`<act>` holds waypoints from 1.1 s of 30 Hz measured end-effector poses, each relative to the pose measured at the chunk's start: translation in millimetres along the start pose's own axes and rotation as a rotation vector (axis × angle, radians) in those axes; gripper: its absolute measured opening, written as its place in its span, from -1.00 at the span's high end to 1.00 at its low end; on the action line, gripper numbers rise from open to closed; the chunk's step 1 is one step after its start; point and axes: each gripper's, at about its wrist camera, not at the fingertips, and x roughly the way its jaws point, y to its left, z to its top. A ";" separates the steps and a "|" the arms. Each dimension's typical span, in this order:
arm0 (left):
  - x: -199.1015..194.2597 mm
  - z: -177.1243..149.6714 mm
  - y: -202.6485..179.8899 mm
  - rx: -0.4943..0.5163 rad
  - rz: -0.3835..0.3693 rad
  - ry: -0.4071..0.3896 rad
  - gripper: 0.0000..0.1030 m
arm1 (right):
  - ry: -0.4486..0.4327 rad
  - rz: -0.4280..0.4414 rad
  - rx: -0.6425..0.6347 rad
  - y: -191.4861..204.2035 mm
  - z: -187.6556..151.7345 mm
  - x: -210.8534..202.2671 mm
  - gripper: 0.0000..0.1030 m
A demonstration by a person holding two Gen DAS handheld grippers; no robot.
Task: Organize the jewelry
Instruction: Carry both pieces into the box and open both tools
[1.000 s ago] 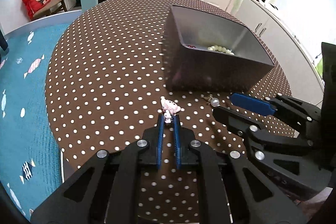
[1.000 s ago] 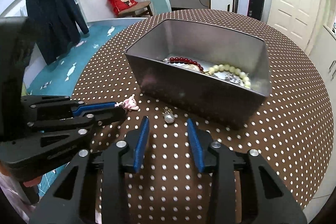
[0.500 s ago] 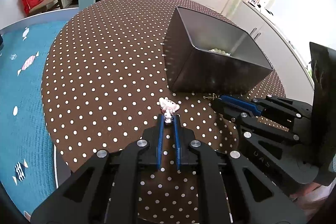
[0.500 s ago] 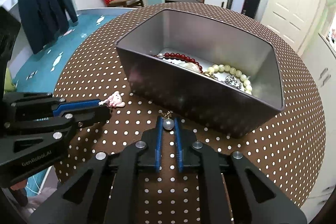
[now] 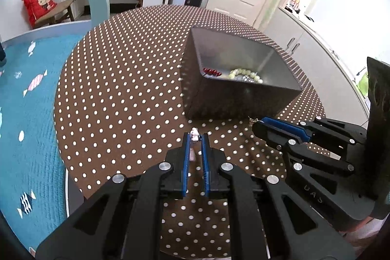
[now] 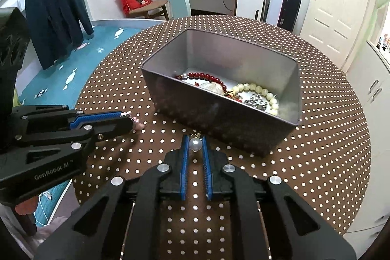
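Right wrist view, right gripper (image 6: 194, 141) jaws pinching pearl earring (image 6: 195, 144), left gripper (image 5: 194, 138) clamping pink charm (image 5: 194, 137), pearl hidden there.

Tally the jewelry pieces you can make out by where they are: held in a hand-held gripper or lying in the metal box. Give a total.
Held in a hand-held gripper: 2 (pink charm, pearl earring)
In the metal box: 3 clear (red bead bracelet, pale bead bracelet, silver chain); others tangled
Total: 5
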 end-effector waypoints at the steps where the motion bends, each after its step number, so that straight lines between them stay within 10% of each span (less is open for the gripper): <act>1: -2.6 1.0 -3.3 0.004 0.002 -0.008 0.82 | -0.009 0.002 0.000 0.0 -0.5 -3.2 0.80; 28: -18.8 83.4 -64.2 0.061 0.007 -0.162 0.83 | -0.206 0.031 0.070 -58.2 31.8 -34.8 0.79; 33: -0.4 88.0 -60.9 0.042 0.033 -0.117 0.81 | -0.208 0.047 0.162 -80.9 33.9 -32.0 -0.08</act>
